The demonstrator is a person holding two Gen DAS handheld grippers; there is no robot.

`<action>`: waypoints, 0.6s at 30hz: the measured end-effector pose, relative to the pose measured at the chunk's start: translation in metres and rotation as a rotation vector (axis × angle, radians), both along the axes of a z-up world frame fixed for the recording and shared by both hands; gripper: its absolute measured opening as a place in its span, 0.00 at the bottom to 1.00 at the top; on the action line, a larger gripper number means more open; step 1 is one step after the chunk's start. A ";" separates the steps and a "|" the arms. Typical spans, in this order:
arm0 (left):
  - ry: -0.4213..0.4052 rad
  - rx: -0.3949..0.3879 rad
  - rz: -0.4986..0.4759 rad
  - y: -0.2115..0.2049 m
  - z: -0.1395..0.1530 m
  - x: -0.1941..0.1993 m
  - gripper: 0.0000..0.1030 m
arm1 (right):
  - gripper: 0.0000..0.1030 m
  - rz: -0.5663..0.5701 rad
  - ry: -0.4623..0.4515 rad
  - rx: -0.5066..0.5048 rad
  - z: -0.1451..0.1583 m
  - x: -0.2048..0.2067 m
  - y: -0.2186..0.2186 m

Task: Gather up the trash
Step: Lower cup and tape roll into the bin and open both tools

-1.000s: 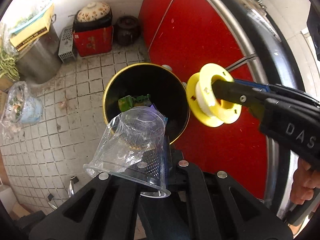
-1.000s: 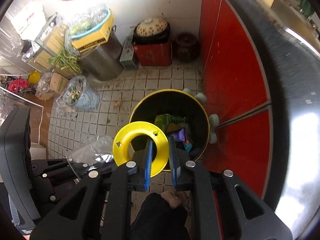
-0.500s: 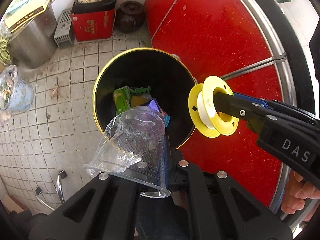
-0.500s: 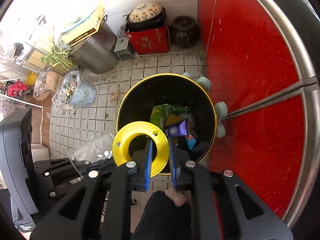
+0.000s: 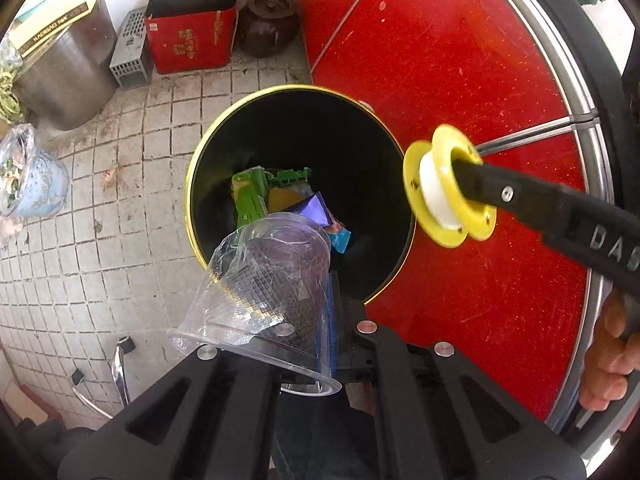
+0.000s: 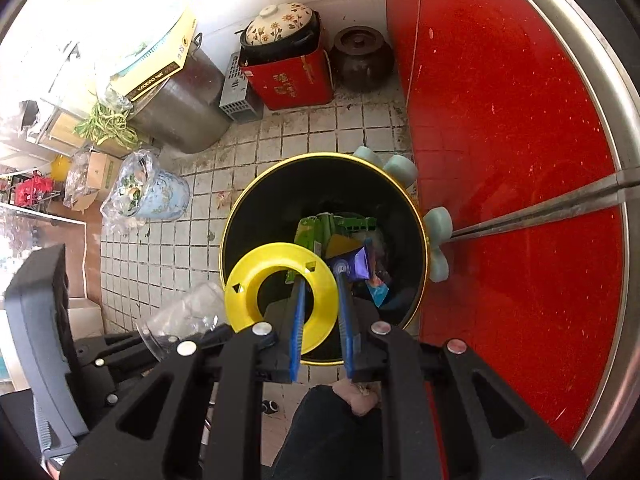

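Observation:
A black bin with a gold rim [image 5: 192, 200] [image 6: 240, 208] stands on the tiled floor and holds green, purple and blue wrappers [image 5: 256, 196]. Above its near edge my left gripper [image 5: 320, 300] is shut on the wall of a crumpled clear plastic cup [image 5: 272, 288] [image 6: 188, 312], which hides most of its fingers. Over the bin's right rim my right gripper [image 6: 320, 276] [image 5: 464, 172] is shut on a yellow spool with a white core [image 6: 248, 292] [image 5: 448, 188]. One blue finger [image 6: 298, 308] passes through the spool's hole. The other finger lies outside the spool.
A red cabinet front [image 5: 460, 80] with a steel edge runs along the right, close to the bin. Against the back wall stand a red box with a flowered pot [image 6: 288, 72], a brown jar [image 6: 362, 60] and a steel pot [image 6: 180, 108]. A bagged blue bucket [image 6: 152, 196] sits left.
Both grippers have sunk toward the bin, which now looks larger and nearer. The cup and the spool stay held as before.

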State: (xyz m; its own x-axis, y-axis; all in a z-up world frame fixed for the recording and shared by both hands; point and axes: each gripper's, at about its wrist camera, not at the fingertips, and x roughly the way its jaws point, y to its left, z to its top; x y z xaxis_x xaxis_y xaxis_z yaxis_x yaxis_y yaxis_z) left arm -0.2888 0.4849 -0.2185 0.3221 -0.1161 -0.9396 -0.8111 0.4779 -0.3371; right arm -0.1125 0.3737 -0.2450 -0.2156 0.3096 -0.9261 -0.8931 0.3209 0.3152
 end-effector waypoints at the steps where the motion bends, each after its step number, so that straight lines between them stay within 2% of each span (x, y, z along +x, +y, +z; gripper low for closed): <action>1: 0.006 -0.003 -0.002 -0.001 -0.002 0.001 0.01 | 0.16 -0.001 0.002 0.000 -0.001 0.001 0.001; 18: 0.024 -0.012 -0.020 0.007 -0.020 0.015 0.01 | 0.16 0.006 -0.005 -0.023 -0.021 0.013 0.024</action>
State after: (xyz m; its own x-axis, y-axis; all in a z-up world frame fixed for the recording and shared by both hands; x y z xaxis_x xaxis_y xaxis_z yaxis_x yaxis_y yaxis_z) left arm -0.2742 0.4916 -0.2385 0.2968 -0.1332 -0.9456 -0.8094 0.4904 -0.3232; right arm -0.0999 0.3976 -0.2663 -0.2130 0.2866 -0.9341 -0.8965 0.3228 0.3035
